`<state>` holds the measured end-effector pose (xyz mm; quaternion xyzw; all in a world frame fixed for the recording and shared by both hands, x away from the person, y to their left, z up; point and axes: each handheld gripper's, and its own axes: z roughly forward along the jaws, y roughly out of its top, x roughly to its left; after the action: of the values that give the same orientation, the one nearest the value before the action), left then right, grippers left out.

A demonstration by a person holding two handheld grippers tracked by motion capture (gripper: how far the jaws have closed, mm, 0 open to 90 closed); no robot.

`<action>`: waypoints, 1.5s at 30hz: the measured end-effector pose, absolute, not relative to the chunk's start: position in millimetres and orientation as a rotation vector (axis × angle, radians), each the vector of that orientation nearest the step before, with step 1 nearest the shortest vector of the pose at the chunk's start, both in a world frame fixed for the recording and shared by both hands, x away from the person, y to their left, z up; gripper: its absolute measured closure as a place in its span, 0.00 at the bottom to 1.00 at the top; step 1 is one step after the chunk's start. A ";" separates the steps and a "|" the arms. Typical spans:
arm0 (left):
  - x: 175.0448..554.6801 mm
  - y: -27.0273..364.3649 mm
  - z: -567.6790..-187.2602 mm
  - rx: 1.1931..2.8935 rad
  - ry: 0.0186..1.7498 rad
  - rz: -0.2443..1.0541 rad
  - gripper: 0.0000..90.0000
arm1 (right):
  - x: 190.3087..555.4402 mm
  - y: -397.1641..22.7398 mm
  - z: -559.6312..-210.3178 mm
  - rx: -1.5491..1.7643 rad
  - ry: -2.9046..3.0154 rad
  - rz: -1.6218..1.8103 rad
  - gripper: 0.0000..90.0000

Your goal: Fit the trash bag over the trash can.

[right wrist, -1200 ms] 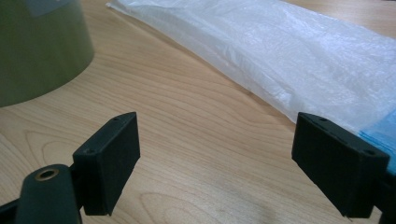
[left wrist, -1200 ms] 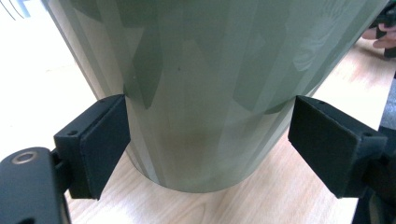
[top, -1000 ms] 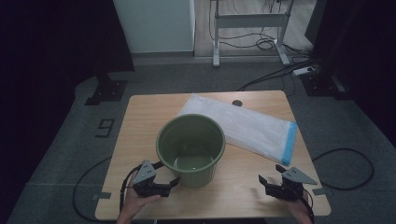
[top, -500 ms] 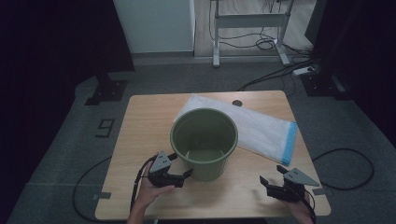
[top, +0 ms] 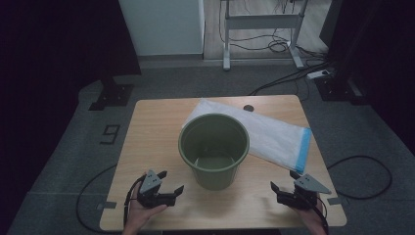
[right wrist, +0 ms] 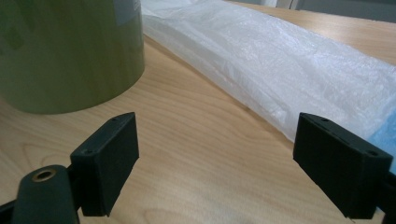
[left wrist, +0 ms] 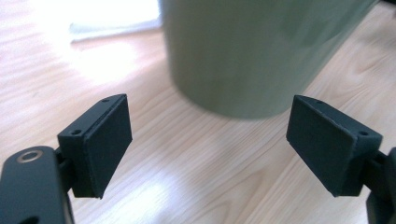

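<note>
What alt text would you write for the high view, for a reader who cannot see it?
A green bucket stands upright on a wooden table, its far side in front of a flat white plastic bag with a blue end. At the near edge, the left gripper and right gripper are hand-held, jaws open, apart from the bucket.

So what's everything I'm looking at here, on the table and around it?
Round green plastic bucket: one, olive green, upright and empty, middle of the table.
Flat translucent plastic bag: one, white with a blue end strip, lying behind and right of the bucket, partly hidden by it.
Small dark round disc: one, black, far edge of the table.
Light wooden table: one, pale wood.
White metal desk frame: one, on the floor beyond the table.
Power strip with cables: one, white, floor at far right.
Left gripper: one, black, jaws open, near left of the bucket.
Right gripper: one, black, jaws open, near right.
</note>
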<state>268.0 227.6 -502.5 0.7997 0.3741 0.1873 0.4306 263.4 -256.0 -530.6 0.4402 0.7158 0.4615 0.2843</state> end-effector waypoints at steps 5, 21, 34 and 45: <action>269.2 241.1 -510.5 1.987 0.977 0.469 0.16 | 279.5 -247.2 -524.5 1.172 1.927 1.197 0.18; 271.8 258.0 -518.3 1.966 1.026 0.461 0.16 | 374.1 -221.1 -529.4 1.291 2.041 1.040 0.21; 269.0 257.9 -523.5 1.965 1.050 0.451 0.16 | 391.2 -214.3 -548.4 1.321 2.076 0.932 0.44; 268.4 263.2 -525.5 1.952 1.070 0.454 0.16 | 389.6 -216.4 -550.3 1.329 2.080 0.915 0.64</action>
<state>268.4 263.2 -525.5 0.7793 0.4272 0.1812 0.4211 389.6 -216.4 -550.3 0.4885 0.7647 0.3364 0.2518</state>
